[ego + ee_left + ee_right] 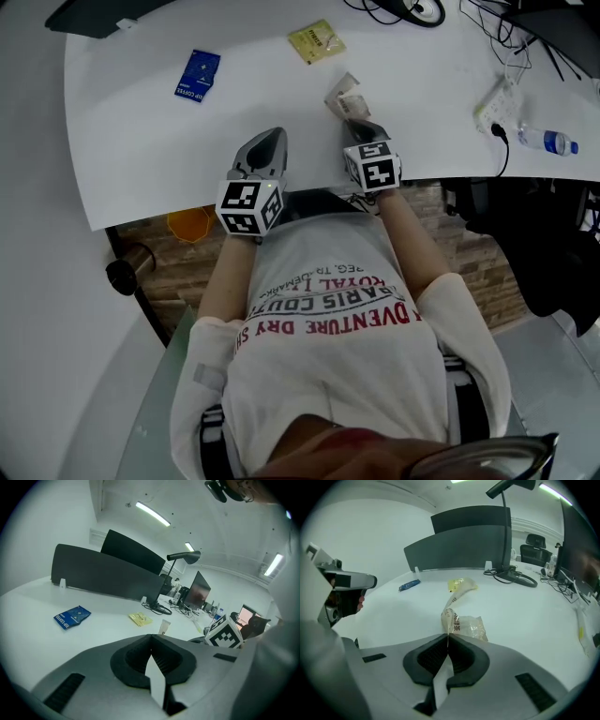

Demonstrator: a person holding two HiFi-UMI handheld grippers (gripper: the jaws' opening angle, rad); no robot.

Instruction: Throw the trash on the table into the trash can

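Note:
A crumpled clear wrapper with print lies near the white table's front edge. My right gripper is shut on its near end; in the right gripper view the wrapper rises from the closed tips. My left gripper hangs over the table's front edge to the left, jaws together with nothing between them. A blue packet lies at the far left, and a yellow packet lies further back. Both show in the left gripper view: the blue packet and the yellow packet.
A white power strip with a black cord and a water bottle lie at the table's right. Cables crowd the far edge. A dark partition and a monitor stand behind. An orange thing sits on the floor under the table.

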